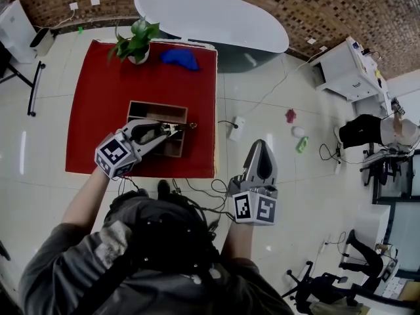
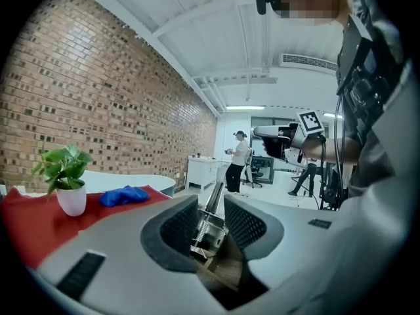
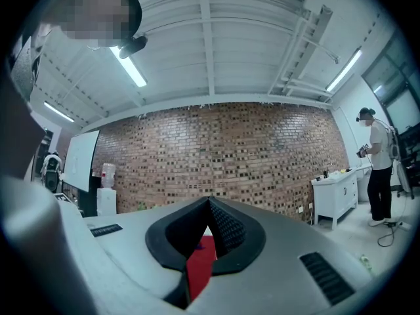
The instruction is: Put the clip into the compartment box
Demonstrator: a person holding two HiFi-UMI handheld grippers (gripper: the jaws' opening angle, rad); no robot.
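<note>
We see a red table [image 1: 98, 110] with a wooden box [image 1: 156, 105] near its 5 o'clock corner. The left gripper [image 1: 172, 131] lies across the box and covers most of it, so we cannot count the compartments. The right gripper [image 1: 260, 144] hangs off the table at the box's 4 o'clock, over the floor. Its jaws are pressed together with nothing between them, and its own view shows only a red strip below the tips. The only print we can make out is the black-and-white square markers on the two cubes.

A potted plant [image 1: 136, 43] stands at the box's 11 o'clock and a blue cloth [image 1: 179, 58] lies at its 12 o'clock.

The left jaws are clamped on the clip [image 2: 209, 231]. The pads half hide its metal body, and one silver arm pokes out past them. In the head view the clip [image 1: 185, 127] is tiny, at the box's 3 o'clock edge.
</note>
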